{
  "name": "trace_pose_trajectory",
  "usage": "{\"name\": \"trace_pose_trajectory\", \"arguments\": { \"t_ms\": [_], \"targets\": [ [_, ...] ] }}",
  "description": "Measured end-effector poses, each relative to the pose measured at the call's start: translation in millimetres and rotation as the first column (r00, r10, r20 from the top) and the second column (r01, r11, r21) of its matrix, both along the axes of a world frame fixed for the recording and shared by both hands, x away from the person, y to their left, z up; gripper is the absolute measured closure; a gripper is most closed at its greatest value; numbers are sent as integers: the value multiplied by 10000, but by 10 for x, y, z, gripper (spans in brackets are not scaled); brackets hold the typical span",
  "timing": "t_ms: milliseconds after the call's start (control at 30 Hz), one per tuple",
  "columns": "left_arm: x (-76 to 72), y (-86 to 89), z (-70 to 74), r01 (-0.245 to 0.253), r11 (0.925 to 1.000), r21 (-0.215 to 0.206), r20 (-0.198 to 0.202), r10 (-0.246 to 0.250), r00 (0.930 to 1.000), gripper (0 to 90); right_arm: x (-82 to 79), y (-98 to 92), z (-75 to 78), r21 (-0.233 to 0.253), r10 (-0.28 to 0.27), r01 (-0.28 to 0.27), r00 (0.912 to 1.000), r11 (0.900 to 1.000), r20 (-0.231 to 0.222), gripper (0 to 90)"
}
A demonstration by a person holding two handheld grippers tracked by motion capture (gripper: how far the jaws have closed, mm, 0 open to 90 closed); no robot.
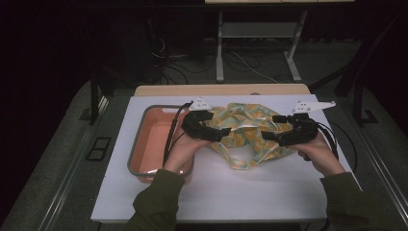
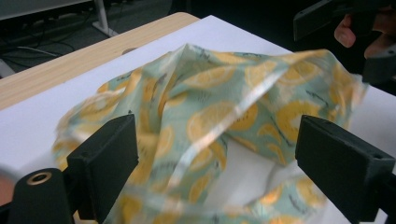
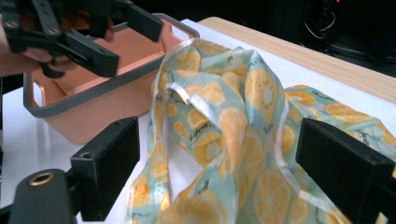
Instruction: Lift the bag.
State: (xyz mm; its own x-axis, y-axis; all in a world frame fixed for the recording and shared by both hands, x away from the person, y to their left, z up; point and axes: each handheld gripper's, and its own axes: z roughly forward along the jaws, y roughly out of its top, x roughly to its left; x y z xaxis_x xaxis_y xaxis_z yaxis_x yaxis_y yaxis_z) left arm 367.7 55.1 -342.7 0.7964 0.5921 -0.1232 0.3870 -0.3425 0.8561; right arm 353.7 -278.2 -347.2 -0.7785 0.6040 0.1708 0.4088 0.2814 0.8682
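Going from the left, we see the salmon-pink plastic basin with a grey rim [image 1: 139, 144] standing empty at the left of the white bench [image 1: 240, 192], and just right of it the crumpled pale-green cloth printed with yellow lemon slices [image 1: 245, 130] lies bunched mid-bench. The left hand-held gripper [image 1: 219, 134] and the right hand-held gripper [image 1: 269, 136] flank the cloth, each with jaws apart and gripping nothing. We judge this the approach before a grasp, perhaps to lift the cloth into the basin; next, each must close on an edge of fabric.
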Motion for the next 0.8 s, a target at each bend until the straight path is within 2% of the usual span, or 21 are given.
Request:
{"name": "trace_pose_trajectory", "arguments": {
  "t_ms": [100,200,467,600,800],
  "targets": [
    [-98,158,-9,111,9999,-9,112,-111,9999,120,-69,-32,-28,-143,-119,119,9999,9998,7,133],
    [-196,325,-28,191,9995,-263,261,-184,9995,120,-143,-75,-60,-182,-292,294,9995,9994,96,134],
    [-464,736,-80,497,9970,-594,653,-458,9968,106,-344,-143,-163,-287,-316,320,9994,9991,153,134],
    [-586,925,-126,441,9974,-572,681,-401,9969,81,-441,-195,-233,-351,-536,548,9980,9979,335,134],
    [-735,1127,-240,274,9986,-455,629,-245,9977,47,-576,-290,-345,-185,-888,902,9939,9958,650,133]
  ]
}}
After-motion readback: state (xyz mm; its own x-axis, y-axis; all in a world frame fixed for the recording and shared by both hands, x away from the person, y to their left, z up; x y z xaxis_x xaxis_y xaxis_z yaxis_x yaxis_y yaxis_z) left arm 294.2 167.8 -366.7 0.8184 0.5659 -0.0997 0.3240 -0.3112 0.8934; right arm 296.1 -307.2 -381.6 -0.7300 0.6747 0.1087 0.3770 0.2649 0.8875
